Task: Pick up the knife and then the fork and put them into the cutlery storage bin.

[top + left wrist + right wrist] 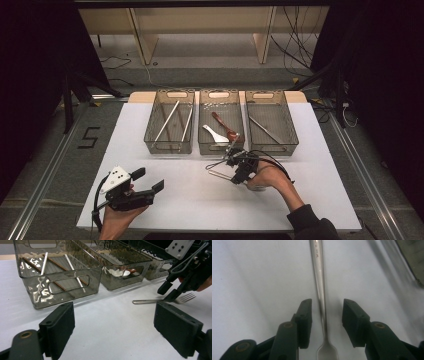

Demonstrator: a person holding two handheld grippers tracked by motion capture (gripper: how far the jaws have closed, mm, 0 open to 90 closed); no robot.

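Right claw (pixel 325 322): points down at the counter near its middle, just in front of the centre bin. Its two black jaws stand partly apart, one on each side of a fork's handle. Neither pad touches the metal, so nothing is grasped.
Fork (pixel 320 285): silver, lying flat on the counter. Its thin handle runs straight between the right claw's jaws. In the left gripper view the fork (pixel 160 300) lies with its handle to the left and its tines to the right, under the right claw (pixel 170 291).
Right hand (pixel 270 176): wraps the gripper body from the near right side; a dark sleeve covers the forearm.
Left claw (pixel 149 180): held above the near left part of the counter, well apart from the fork. Its jaws are spread wide and released, with nothing between them.
Left hand (pixel 120 215): holds that gripper from below at the near edge.
Counter (pixel 190 200): a white, flat surface.
Bins: three smoky see-through bins in a row at the far side.
Left bin (pixel 169 146): holds long thin sticks.
Centre bin (pixel 218 148): holds a white spoon (pixel 215 134) and a reddish-brown spoon (pixel 224 126).
Right bin (pixel 272 146): holds one long silver utensil; which kind, I cannot tell.
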